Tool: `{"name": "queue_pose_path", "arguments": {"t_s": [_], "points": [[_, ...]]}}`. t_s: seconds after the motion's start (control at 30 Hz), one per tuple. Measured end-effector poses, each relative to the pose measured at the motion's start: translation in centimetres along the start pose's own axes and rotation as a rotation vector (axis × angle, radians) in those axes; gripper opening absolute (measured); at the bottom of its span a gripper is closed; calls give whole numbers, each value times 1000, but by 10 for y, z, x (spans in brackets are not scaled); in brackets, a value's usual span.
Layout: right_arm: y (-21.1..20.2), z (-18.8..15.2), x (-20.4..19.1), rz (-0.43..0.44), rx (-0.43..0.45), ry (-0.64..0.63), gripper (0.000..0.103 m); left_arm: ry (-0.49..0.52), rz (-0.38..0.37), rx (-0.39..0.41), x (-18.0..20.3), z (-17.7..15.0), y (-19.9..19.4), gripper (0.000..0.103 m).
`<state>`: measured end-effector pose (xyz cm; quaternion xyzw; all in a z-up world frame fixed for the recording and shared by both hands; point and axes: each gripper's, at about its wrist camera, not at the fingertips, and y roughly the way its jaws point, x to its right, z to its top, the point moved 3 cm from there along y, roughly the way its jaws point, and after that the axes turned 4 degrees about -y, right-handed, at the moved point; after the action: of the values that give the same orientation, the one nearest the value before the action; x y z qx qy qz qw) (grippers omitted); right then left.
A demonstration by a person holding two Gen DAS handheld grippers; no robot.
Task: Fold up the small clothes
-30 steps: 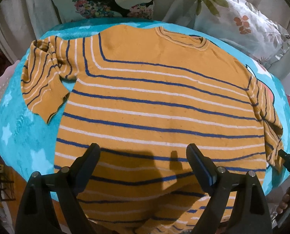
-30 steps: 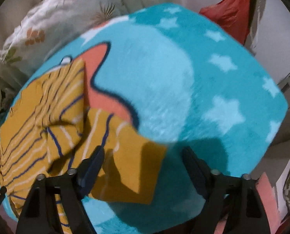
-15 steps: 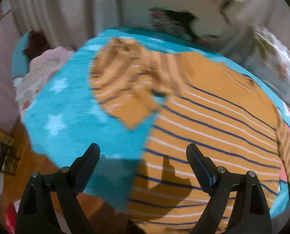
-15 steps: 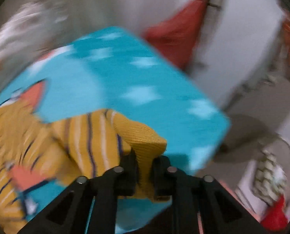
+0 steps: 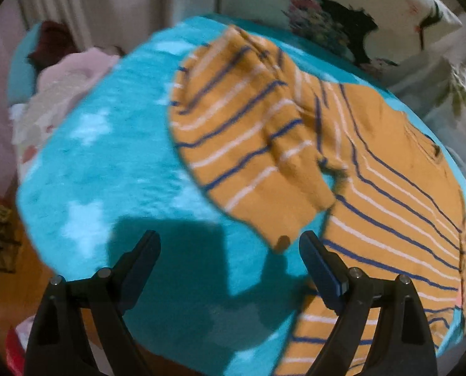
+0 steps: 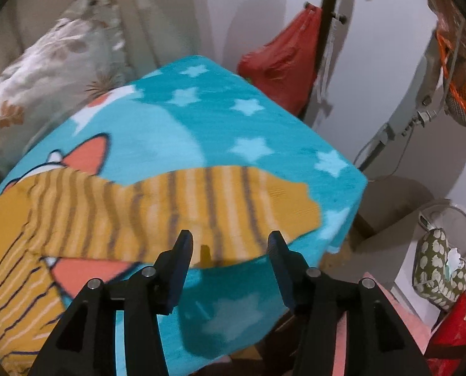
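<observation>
Left view: the left tongs stand wide apart with nothing between them, above the blanket. Their shadow falls on the teal cloth just ahead. Right of the tips the sweater lies flat, mustard with blue and white stripes, its hem reaching past the near edge of the blanket. One sleeve lies bunched and bent beside the body, its plain cuff nearest the tongs, close to the right tip but apart from it. The neckline sits at the far right. Beyond the blanket are a pale pink heap on the left, a curtain behind it, and a flowered pillow at the far right.

Right view: the right tongs are open about halfway and hold nothing; both tips hang over the near edge of the other sleeve. Whether they touch the knit I cannot tell. That sleeve lies stretched straight across the blanket, cuff pointing right, near the corner. It crosses a printed fox face in coral and white. The sweater's body fills the lower left. Farther back a leafy white pillow leans at the left, a red bag hangs from a dark pole, and a green patterned bag sits low on the right.
</observation>
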<state>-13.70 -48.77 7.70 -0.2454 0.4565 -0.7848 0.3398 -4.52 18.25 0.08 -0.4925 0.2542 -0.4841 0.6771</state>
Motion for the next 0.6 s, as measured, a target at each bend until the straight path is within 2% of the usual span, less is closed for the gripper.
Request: {"name": "queue_pose_path", "arguments": {"t_s": [0.17,0.2,0.27,0.3,0.37,0.43,0.53,0.6], "points": [[-27,-2,-53,37,18,-74,55,1,-43,-45,11,4,25,89],[-31,-3,-63,42,23,-89,55,9,-30,-15,13,6,25,82],[-40,-4,-82,47,43,-120,55,35,-6,10,15,12,22,39],[-45,-4,-92,49,56,-136,55,31,-26,8,14,16,21,3],[-54,-3,-107,55,78,-161,55,-25,-72,-19,2,24,17,4],[-61,-1,-124,67,97,-186,55,-52,-60,-2,-17,30,6,4],[-67,0,-148,95,110,-215,55,-86,-3,31,-59,34,-19,4],[-66,0,-164,116,109,-234,55,-116,72,58,-97,36,-36,4]]}}
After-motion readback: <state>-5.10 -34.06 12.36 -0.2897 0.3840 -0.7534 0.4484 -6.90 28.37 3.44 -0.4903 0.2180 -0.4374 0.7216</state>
